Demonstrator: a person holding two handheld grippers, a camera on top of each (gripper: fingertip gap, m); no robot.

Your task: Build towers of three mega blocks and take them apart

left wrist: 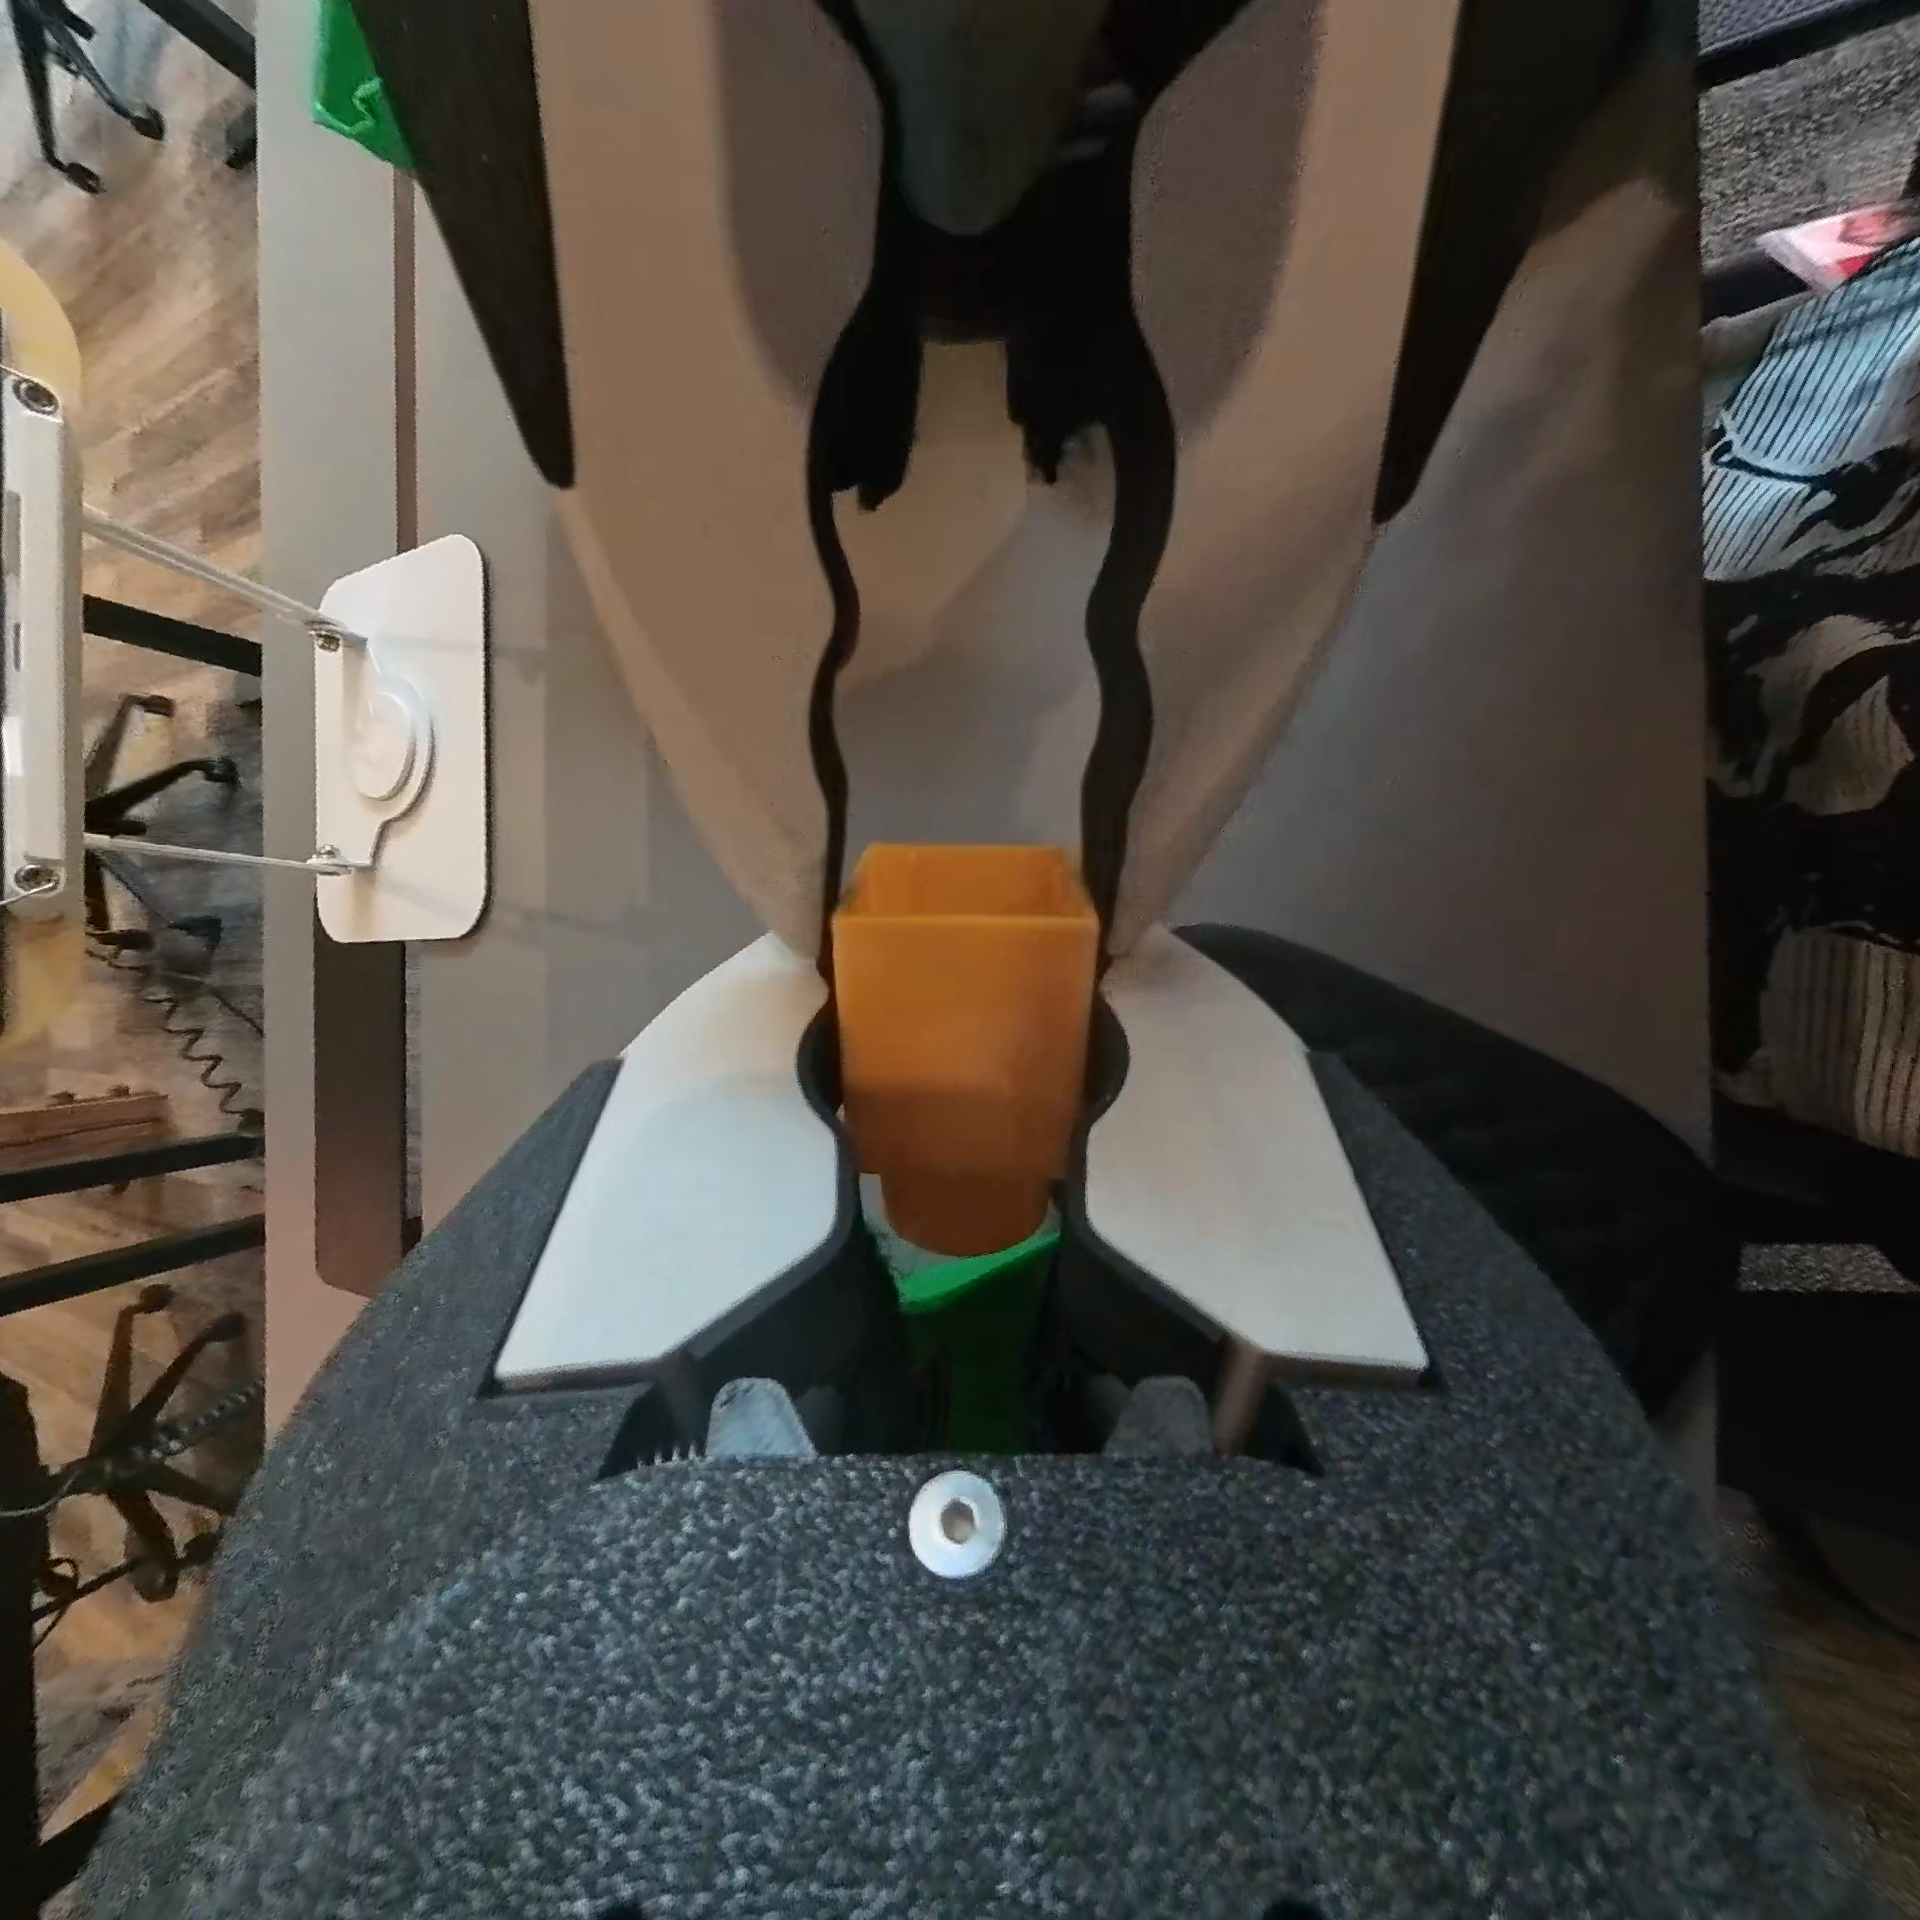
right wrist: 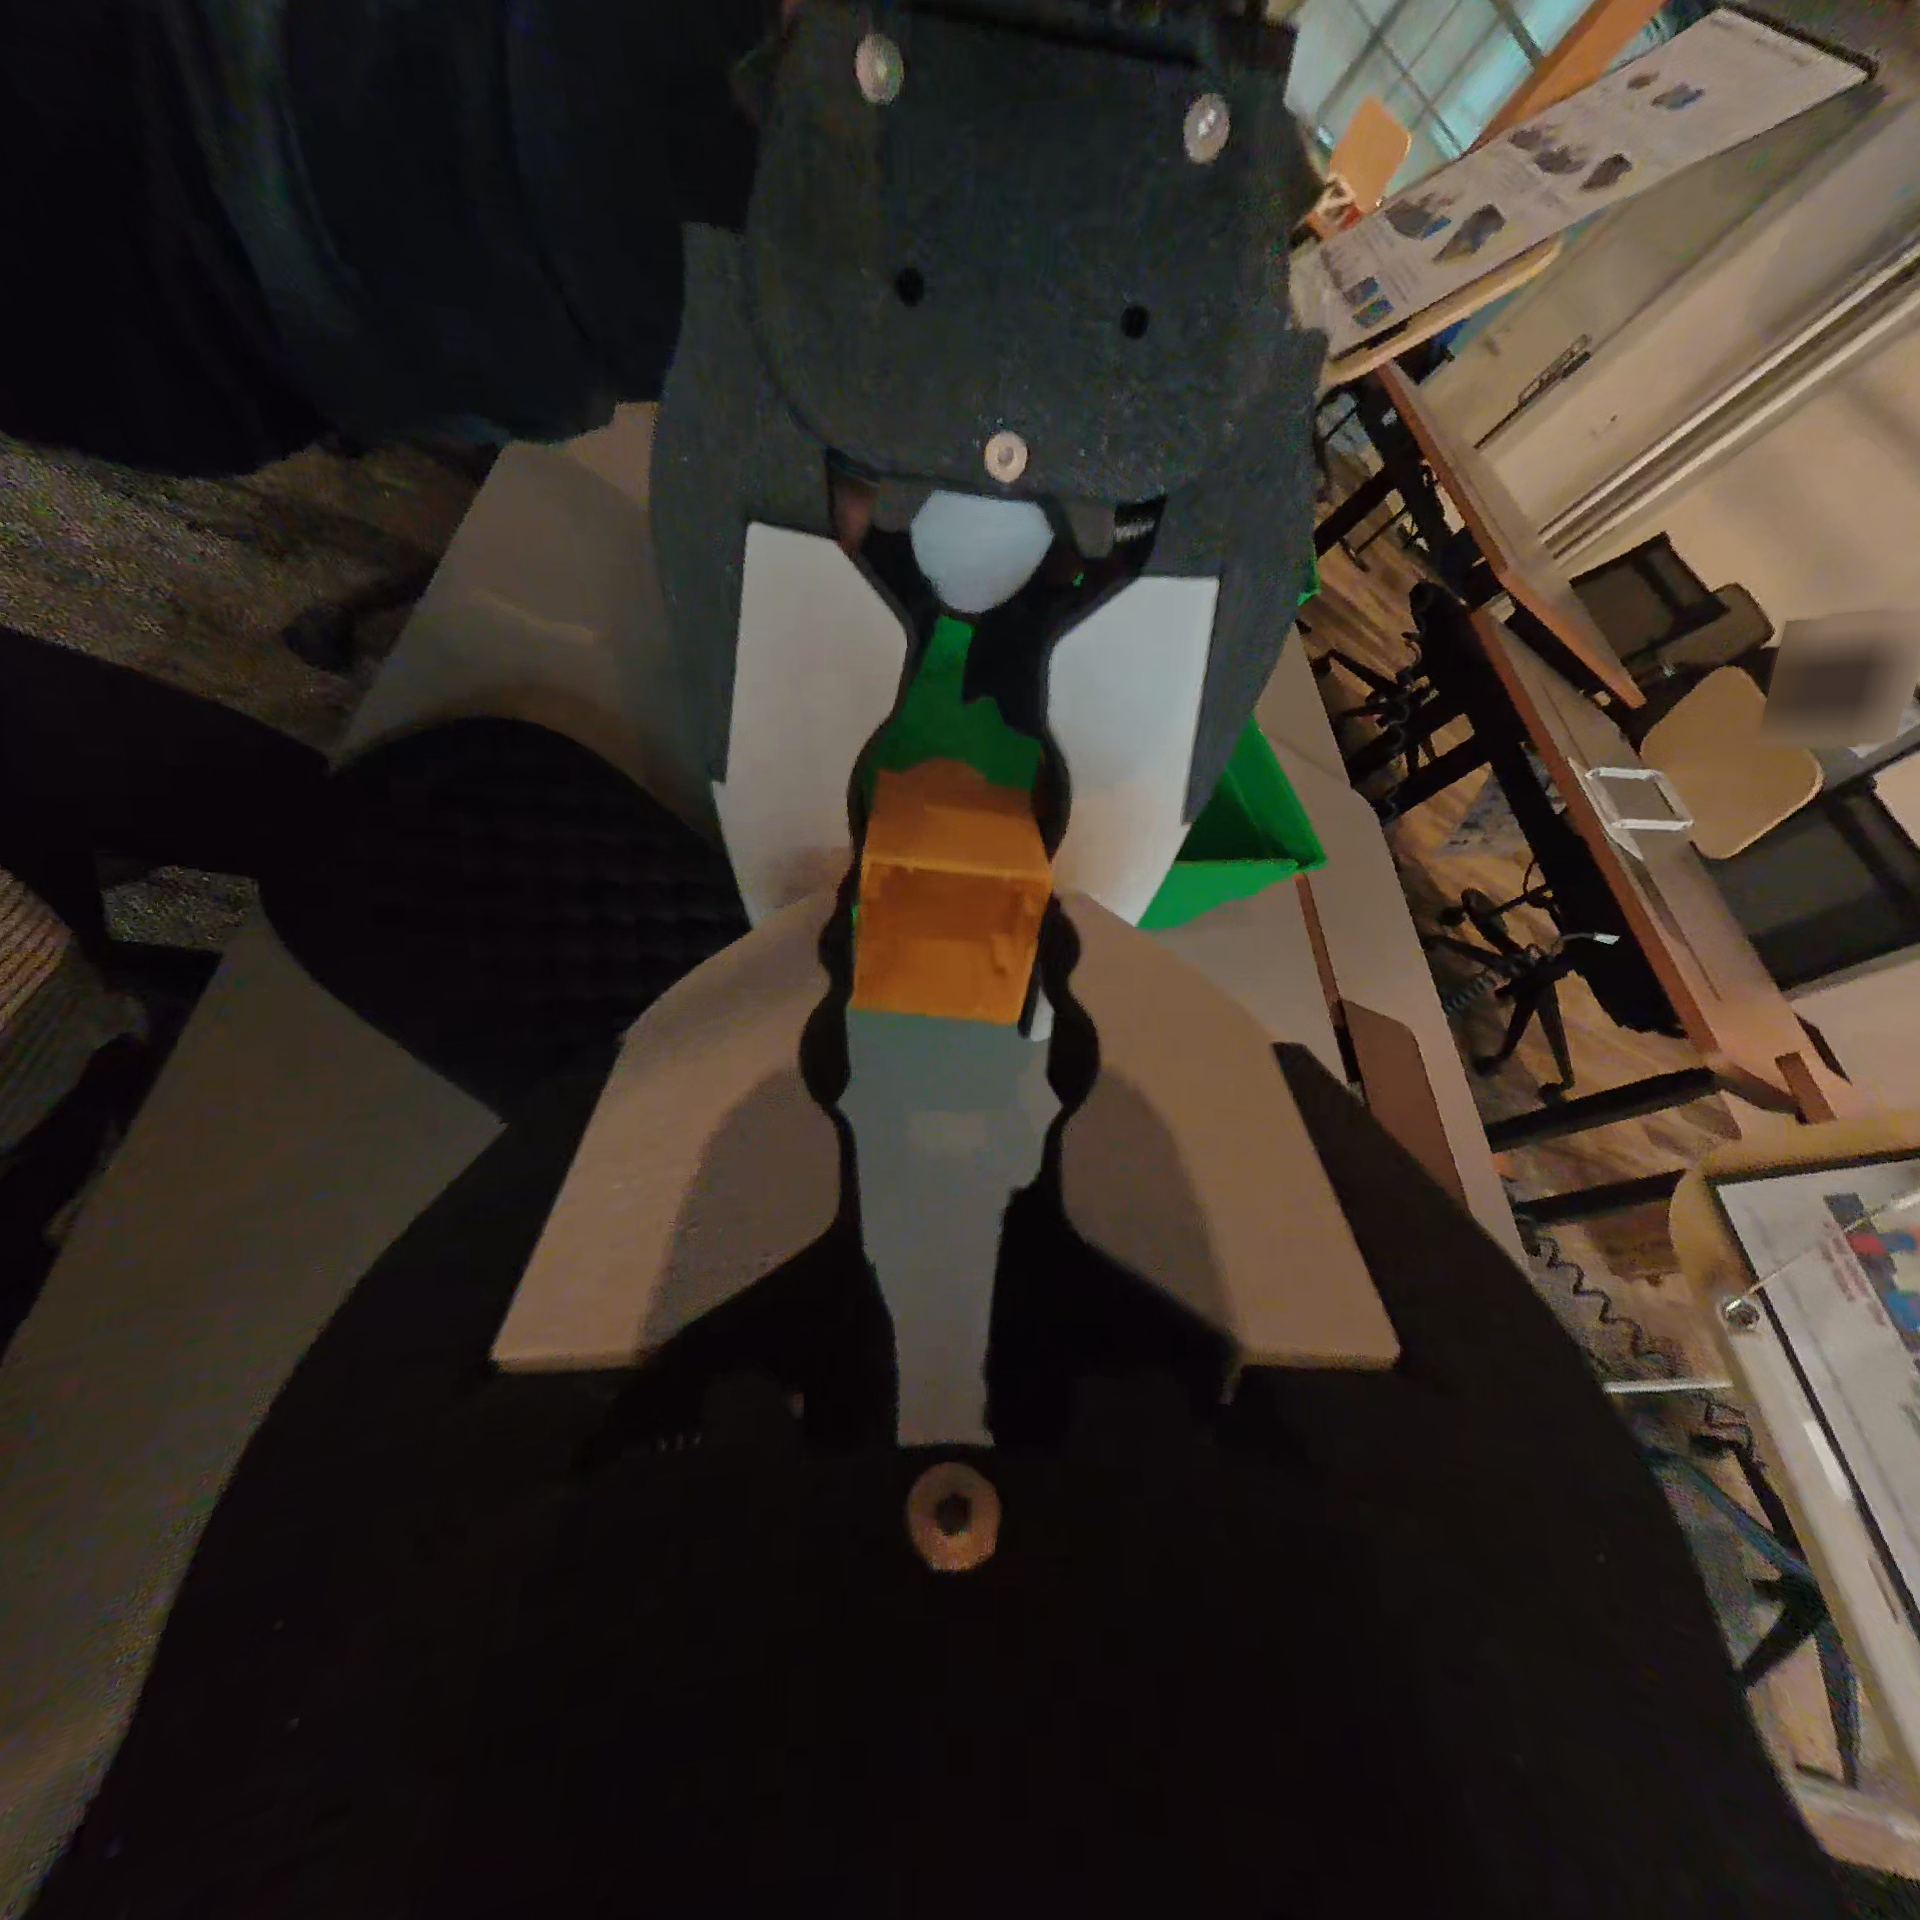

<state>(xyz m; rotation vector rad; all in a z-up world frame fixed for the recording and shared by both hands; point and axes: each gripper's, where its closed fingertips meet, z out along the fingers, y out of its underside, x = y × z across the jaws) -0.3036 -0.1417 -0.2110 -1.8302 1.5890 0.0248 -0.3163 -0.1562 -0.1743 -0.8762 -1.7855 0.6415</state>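
Observation:
An orange mega block (left wrist: 961, 997) is held in the air between both grippers. My left gripper (left wrist: 961, 956) is shut on its sides, with the hollow end facing away. My right gripper (right wrist: 945, 920) comes from the opposite side and is shut on that hollow end; its fingers (left wrist: 727, 675) show in the left wrist view. The orange block (right wrist: 945, 925) and the left gripper's white fingers (right wrist: 800, 717) show in the right wrist view. A green piece (left wrist: 966, 1273) sits at the orange block's stud, deep inside the left jaws. I cannot tell whether it is a block.
A green bin (right wrist: 1247, 831) stands on the pale table (right wrist: 1361, 862) behind the left gripper, also in the left wrist view (left wrist: 353, 94). A white sign stand (left wrist: 405, 738) is at the table's left edge. A black round seat (right wrist: 468, 883) lies below. Desks and chairs (right wrist: 1558, 748) stand on the right. The grippers are tip to tip, or close to it.

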